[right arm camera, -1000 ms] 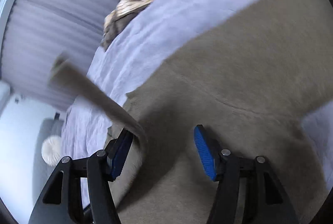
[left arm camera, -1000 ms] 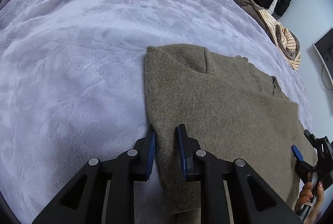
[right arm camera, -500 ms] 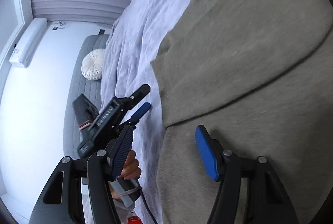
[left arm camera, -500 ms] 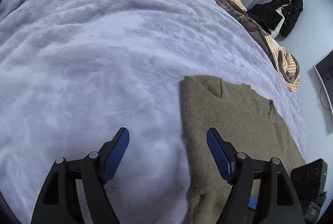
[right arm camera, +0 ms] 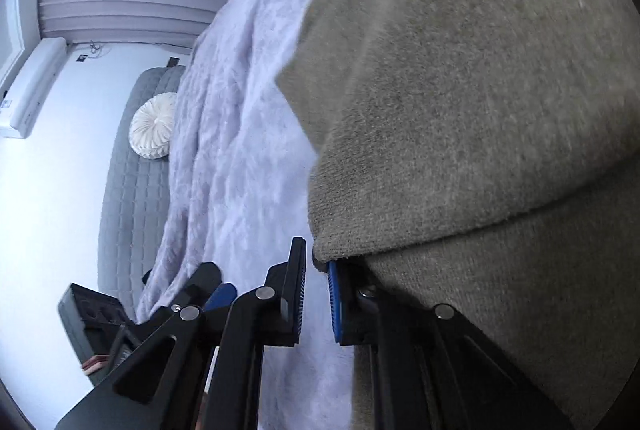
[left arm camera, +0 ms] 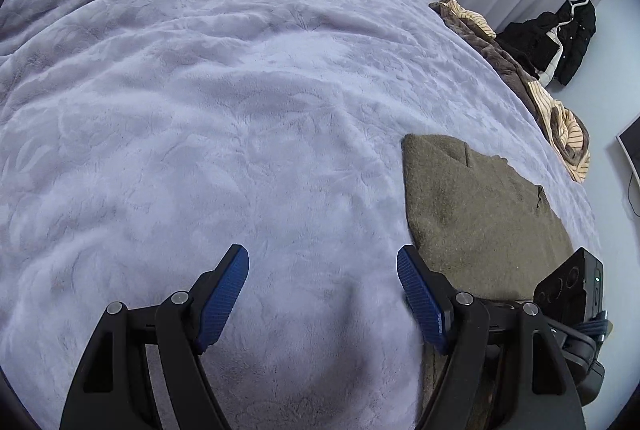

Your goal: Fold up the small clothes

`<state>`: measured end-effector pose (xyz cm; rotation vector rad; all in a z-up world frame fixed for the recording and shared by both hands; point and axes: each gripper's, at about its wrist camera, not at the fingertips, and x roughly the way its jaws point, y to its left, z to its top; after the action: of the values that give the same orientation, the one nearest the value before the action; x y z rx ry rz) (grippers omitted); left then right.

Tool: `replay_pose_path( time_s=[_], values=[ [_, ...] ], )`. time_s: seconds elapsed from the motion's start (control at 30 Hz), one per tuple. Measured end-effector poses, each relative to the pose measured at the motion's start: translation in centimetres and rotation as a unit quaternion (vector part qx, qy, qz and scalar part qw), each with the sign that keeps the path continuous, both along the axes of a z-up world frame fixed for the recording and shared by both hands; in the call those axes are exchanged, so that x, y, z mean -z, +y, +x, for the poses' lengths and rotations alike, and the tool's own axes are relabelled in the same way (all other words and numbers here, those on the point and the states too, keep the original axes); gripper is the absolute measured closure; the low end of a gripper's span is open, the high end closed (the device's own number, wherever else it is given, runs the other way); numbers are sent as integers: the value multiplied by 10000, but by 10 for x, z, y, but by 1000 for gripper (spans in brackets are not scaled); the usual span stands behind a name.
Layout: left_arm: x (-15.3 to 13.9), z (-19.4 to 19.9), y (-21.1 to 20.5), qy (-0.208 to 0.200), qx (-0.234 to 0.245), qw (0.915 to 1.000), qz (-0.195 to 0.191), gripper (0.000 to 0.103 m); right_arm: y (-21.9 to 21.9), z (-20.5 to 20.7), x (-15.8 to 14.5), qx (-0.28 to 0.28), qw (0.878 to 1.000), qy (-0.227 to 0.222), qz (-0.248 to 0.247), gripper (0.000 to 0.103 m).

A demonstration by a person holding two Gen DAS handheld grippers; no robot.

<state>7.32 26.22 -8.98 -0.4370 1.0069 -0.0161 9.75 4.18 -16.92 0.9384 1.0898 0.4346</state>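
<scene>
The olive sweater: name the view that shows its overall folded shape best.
Left wrist view. There the olive sweater lies as a flat folded rectangle on the lilac blanket, with most of its outline visible. The right wrist view is too close: only blurred knit and one folded edge.

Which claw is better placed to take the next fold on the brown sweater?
Right, probably. The right claw sits at the folded edge of the brown sweater, nearly closed. The left claw hangs wide open over bare blanket, beside the sweater.

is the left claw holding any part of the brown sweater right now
No, the left claw is wide open over the bare lavender blanket, with the brown sweater lying off to its right.
</scene>
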Motion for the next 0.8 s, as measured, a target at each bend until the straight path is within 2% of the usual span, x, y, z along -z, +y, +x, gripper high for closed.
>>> replay_pose_path(
  time_s=[0.03,0.1,0.17,0.2,0.3,0.4,0.47,0.53,0.6,0.63,0.67,0.7,0.73,0.8],
  values=[
    [1,-1,-3,9,29,10000,-5,25,0,-2,-5,-109,9999,-38,-48,91],
    [1,0,-13,23,91,9999,66,25,0,-10,-16,-725,9971,-44,-209,79],
    [-3,3,-24,-34,170,9998,107,25,-18,-25,-34,-904,9948,-357,-317,52],
    [-5,5,-30,-68,221,9997,112,25,-32,-30,-44,-802,9944,-518,-452,48],
    [-11,17,-54,-142,400,9990,132,25,-107,-48,-68,119,9907,-813,-1089,46],
    [-13,31,-81,-195,559,9975,381,25,-194,-56,-77,1417,9776,-554,-1455,46],
    [-7,39,-96,-117,521,9963,671,25,-243,-57,-71,2109,9675,-182,-1384,45],
    [3,45,-102,68,443,9963,737,25,-277,-55,-58,2488,9631,78,-1022,45],
    [13,45,-101,181,347,9969,687,25,-297,-48,-47,2554,9643,169,-685,46],
    [15,45,-100,196,304,9968,716,25,-302,-44,-47,2503,9654,143,-718,55],
    [18,45,-99,211,281,9961,803,25,-301,-40,-50,2376,9670,91,-921,83],
    [21,45,-98,258,268,9947,961,25,-298,-37,-55,2254,9670,0,-1187,97],
    [24,46,-97,299,291,9930,1109,25,-296,-38,-57,2202,9656,-74,-1381,96],
    [26,44,-95,258,395,9916,1200,25,-294,-38,-54,2164,9631,64,-1602,96]
  ],
)
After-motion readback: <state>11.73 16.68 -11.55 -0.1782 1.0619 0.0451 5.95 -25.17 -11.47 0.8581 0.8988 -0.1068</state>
